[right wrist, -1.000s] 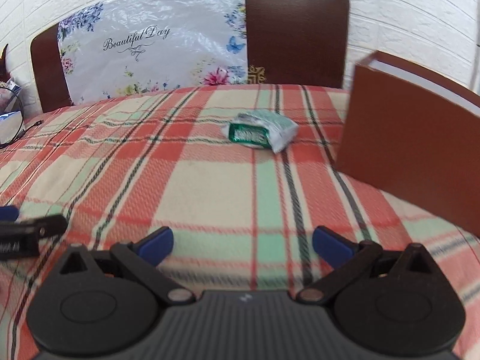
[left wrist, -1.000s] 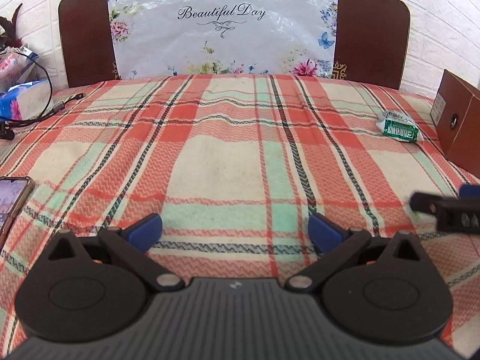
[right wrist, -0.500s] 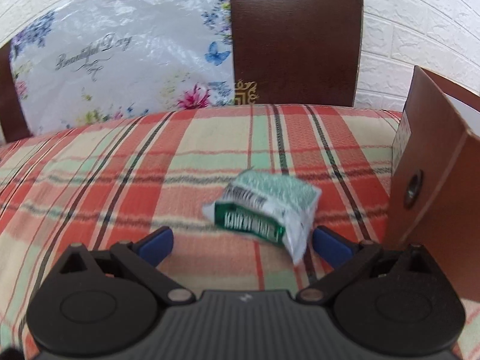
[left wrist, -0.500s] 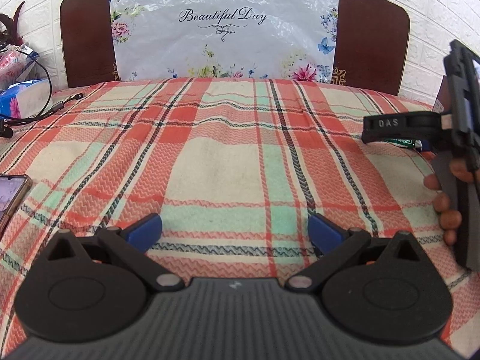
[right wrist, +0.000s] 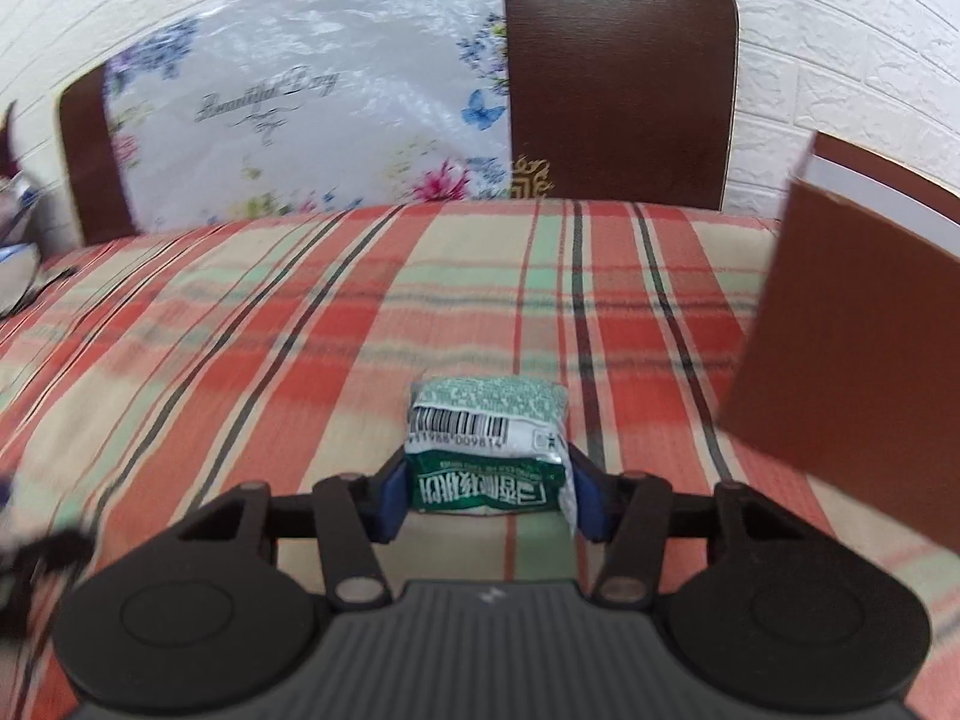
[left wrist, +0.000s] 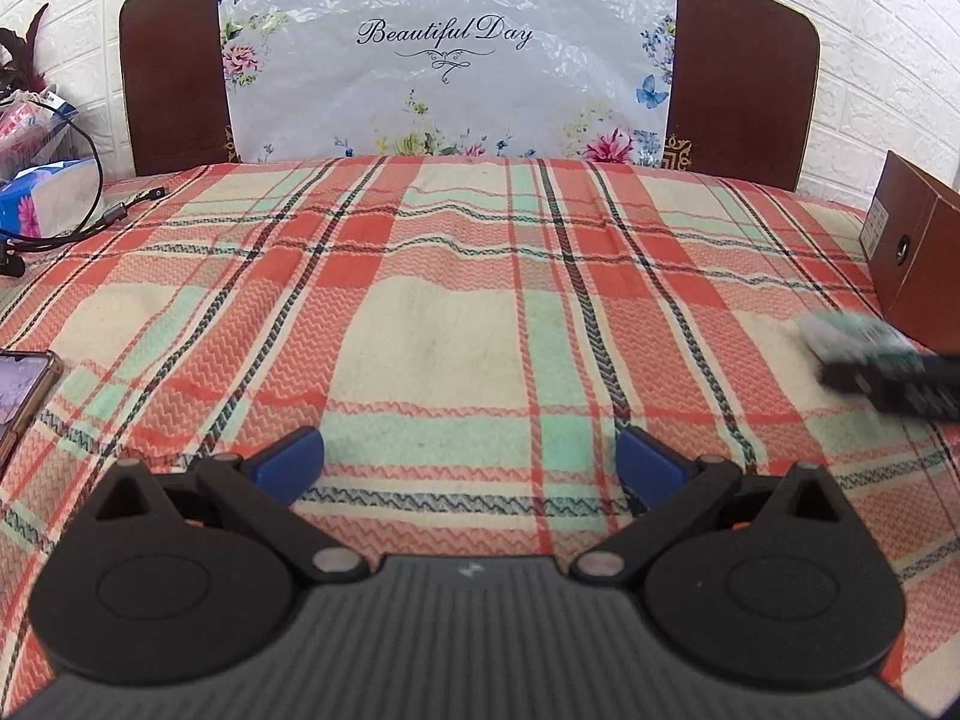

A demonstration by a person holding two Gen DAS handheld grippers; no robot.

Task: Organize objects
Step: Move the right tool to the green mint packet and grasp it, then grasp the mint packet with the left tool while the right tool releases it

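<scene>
Blue pads of the right gripper [right wrist: 489, 495] have just been closing and now pinch a small green-and-white packet [right wrist: 487, 444] from both sides, low in the centre of the right wrist view, its barcode face up and its far end jutting out past the fingertips. To the right of it, a brown cardboard box [right wrist: 852, 354] stands upright, its near corner close to the packet but not touching it. Plaid blanket [right wrist: 288, 324] fills the middle and left of that view with bare, flat room up to the dark headboard [right wrist: 618, 90]. In the left wrist view the left gripper [left wrist: 470, 463] hangs with its jaws spread wide, nothing between them, over open blanket. The packet shows blurred at the right edge, beside the box's lower corner. A phone [left wrist: 21, 399] lies at the left edge, cables [left wrist: 90, 222] and a tissue pack [left wrist: 42, 198] at the upper left.
</scene>
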